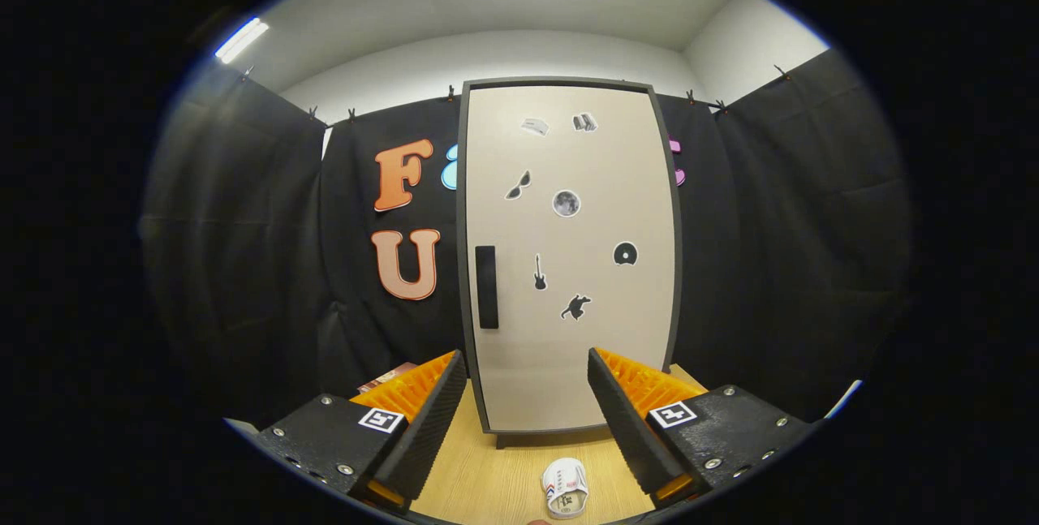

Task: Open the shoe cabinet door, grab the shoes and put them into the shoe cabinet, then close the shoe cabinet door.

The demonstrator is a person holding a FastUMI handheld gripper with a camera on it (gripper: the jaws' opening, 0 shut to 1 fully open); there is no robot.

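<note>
The shoe cabinet (568, 265) stands upright on the wooden table, straight ahead beyond my fingers. Its pale door is shut, with a dark frame, several small stickers and a black vertical handle (486, 286) on the left side. A small white shoe (565, 488) with red and blue marks lies on the table in front of the cabinet, low between my fingers. My gripper (528, 395) is open, with nothing between the fingers, and stays well back from the door.
The wooden table (487, 476) runs from under my fingers to the cabinet's base. Black cloth walls close in the booth on both sides and behind the cabinet. A brownish flat object (388, 377) lies on the table left of the cabinet, behind my left finger.
</note>
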